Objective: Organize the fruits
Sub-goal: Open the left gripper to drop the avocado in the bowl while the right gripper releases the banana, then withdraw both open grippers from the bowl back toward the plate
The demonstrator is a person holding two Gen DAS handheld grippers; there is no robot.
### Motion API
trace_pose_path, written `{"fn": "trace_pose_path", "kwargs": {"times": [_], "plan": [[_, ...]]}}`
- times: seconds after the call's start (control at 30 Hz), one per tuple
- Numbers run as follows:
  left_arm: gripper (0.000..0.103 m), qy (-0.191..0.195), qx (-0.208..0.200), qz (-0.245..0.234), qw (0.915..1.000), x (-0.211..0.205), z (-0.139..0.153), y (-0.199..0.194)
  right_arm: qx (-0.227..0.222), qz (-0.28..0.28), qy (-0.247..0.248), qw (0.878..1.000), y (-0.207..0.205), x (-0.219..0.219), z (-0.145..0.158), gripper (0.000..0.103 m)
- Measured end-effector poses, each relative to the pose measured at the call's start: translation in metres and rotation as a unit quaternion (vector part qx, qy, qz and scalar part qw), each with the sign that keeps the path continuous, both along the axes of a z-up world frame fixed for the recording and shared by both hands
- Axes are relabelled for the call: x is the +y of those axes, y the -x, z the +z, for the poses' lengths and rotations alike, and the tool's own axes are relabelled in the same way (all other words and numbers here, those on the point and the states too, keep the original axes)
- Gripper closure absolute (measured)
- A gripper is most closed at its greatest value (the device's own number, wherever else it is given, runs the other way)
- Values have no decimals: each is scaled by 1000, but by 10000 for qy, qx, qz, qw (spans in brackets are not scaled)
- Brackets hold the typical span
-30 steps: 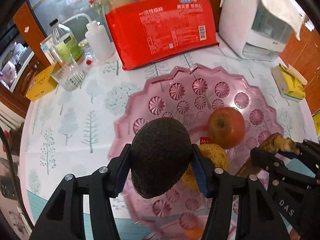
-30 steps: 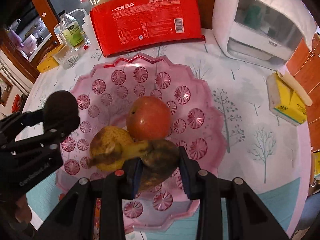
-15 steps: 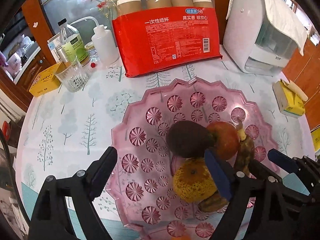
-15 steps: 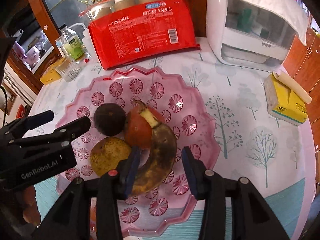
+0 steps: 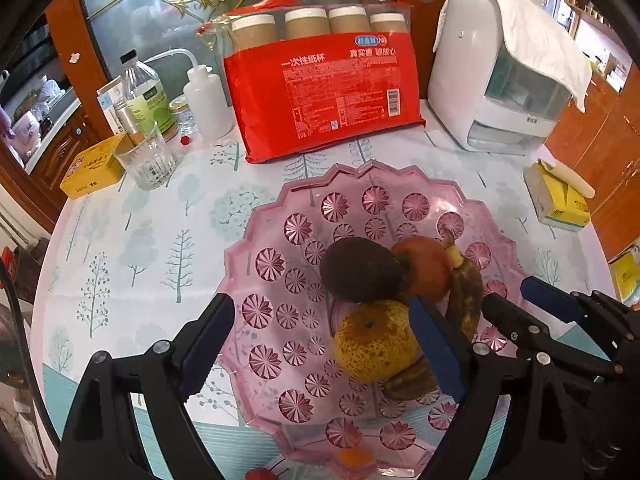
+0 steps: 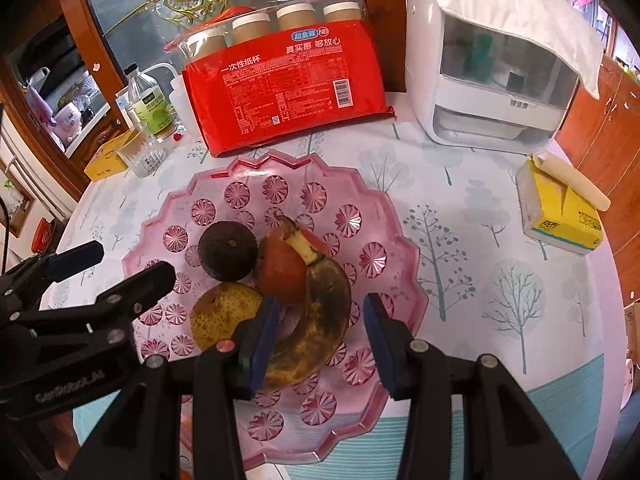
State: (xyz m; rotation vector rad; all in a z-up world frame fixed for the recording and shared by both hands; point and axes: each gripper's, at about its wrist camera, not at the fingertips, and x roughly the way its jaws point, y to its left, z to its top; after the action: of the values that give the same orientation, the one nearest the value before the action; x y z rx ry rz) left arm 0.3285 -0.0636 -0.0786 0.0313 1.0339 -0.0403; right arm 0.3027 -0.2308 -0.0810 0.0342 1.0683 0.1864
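A pink plastic fruit plate [image 5: 280,216] [image 6: 384,216] lies on the tree-print tablecloth. On it rest a dark avocado [image 5: 358,270] [image 6: 227,250], a red apple [image 5: 426,266] [image 6: 280,270], a spotted yellow pear [image 5: 374,342] [image 6: 222,314] and a browned banana [image 5: 466,292] [image 6: 320,316], all touching. My left gripper [image 5: 320,342] is open and empty above the plate's near side. My right gripper [image 6: 320,338] is open, its jaws on either side of the banana and apart from it.
A red pack of paper cups [image 5: 324,92] and a white appliance [image 5: 504,68] stand behind the plate. A glass [image 5: 146,160], bottles [image 5: 146,96] and a yellow box [image 5: 92,166] are at the far left. A yellow tissue pack [image 6: 560,208] lies at the right.
My left gripper let go of the avocado onto the plate and opened wide. My right gripper released the banana against the apple and opened. Both grippers drew back and up.
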Motion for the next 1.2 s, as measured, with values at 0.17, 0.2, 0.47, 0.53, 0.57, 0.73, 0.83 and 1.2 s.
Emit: {"fn": "trace_pose_path", "kwargs": {"times": [0.17, 0.2, 0.47, 0.53, 0.57, 0.73, 0.83, 1.2], "plan": [[15, 81, -120, 89, 9999, 5, 5, 6, 38, 20, 16, 10000, 1, 3, 1, 58], [15, 108, -128, 107, 9998, 6, 6, 7, 50, 16, 33, 10000, 2, 3, 0, 58], [15, 27, -134, 82, 9999, 6, 11, 24, 269, -9, -7, 9996, 5, 7, -6, 58], [15, 104, -61, 60, 9999, 8, 12, 28, 322, -9, -96, 9994, 7, 7, -6, 58], [15, 109, -38, 57, 9999, 8, 13, 30, 336, -27, -99, 9994, 9, 8, -6, 58], [15, 22, -8, -21, 10000, 9, 19, 43, 288, -135, -84, 9995, 16, 8, -2, 58], [15, 70, -44, 13, 10000, 13, 26, 53, 224, -214, -104, 9995, 23, 7, 3, 58], [15, 221, -350, 26, 9991, 35, 60, 107, -186, -444, -152, 9987, 73, -1, 40, 58]]}}
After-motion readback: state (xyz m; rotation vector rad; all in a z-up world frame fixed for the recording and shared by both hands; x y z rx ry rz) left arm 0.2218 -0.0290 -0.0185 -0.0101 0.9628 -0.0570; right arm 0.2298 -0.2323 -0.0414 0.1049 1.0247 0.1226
